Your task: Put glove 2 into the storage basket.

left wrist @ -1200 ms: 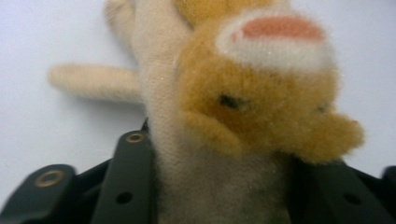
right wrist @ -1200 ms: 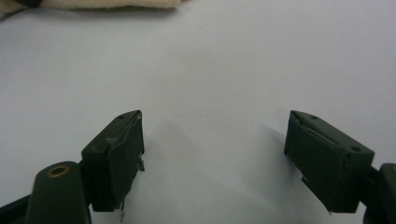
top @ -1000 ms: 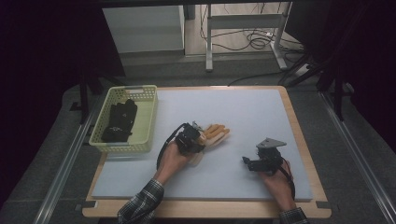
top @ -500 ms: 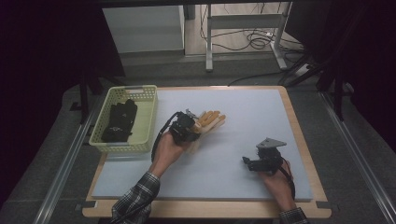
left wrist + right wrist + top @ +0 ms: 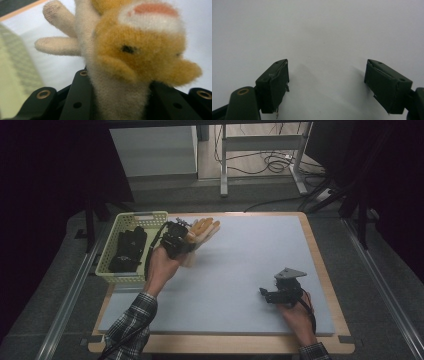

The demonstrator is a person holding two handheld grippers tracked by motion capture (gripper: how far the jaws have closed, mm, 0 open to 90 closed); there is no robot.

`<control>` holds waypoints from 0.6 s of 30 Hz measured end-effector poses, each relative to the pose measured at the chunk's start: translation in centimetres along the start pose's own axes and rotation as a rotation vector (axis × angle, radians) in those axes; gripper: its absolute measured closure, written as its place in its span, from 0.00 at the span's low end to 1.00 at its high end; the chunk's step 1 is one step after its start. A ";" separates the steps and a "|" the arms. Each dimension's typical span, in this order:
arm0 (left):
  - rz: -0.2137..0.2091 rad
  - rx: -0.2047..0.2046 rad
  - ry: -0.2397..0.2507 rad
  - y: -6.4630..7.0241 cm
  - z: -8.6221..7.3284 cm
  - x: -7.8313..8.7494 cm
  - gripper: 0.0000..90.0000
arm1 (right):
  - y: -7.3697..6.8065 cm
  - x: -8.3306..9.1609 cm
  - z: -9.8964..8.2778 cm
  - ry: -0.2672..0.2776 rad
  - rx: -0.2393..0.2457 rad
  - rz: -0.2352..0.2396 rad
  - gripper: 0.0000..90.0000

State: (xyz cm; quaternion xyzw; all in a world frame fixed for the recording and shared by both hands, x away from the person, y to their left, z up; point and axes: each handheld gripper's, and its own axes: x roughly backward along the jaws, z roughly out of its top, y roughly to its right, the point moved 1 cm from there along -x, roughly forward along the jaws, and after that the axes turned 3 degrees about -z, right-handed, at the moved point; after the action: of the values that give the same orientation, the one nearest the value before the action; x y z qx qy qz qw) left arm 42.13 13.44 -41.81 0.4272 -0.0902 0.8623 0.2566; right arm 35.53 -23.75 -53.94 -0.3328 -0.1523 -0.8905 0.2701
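Observation:
My left gripper [image 5: 181,240] is shut on an orange and cream plush toy [image 5: 203,228] and holds it above the table's far left part, just right of the basket [image 5: 145,215]. In the left gripper view the plush toy [image 5: 140,47] is wedged between the two black jaws of my left gripper [image 5: 120,93], its cream limbs sticking out to the left. My right gripper [image 5: 265,294] rests low at the table's front right and points left. Its jaws stand wide apart over bare mat, and nothing lies between the jaws of my right gripper [image 5: 327,72].
The pale green mesh basket at the table's left edge holds a black item [image 5: 127,249]. A grey mat [image 5: 250,255] covers the wooden-framed table. Behind the table are a white cabinet [image 5: 152,150] and desk legs with cables on the floor.
My left hand has risen and moved away from me and leftward toward the basket, carrying the plush toy. The right hand has stayed where it was.

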 end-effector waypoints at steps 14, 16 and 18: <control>0.130 0.108 0.006 -6.3 -0.7 3.4 0.77 | 0.0 0.0 0.0 0.000 0.000 0.000 0.21; 0.142 0.130 0.009 -7.1 -1.0 3.6 0.77 | 0.0 0.0 0.0 0.000 0.000 0.000 0.21; 0.160 0.147 0.009 -8.1 -1.5 3.9 0.77 | 0.0 0.0 0.0 0.001 0.000 0.000 0.21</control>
State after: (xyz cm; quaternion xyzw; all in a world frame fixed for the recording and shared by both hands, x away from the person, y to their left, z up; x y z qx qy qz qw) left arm 43.38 22.30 -40.21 0.4325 -0.0594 0.8862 0.1552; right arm 35.54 -23.75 -53.95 -0.3325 -0.1523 -0.8906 0.2703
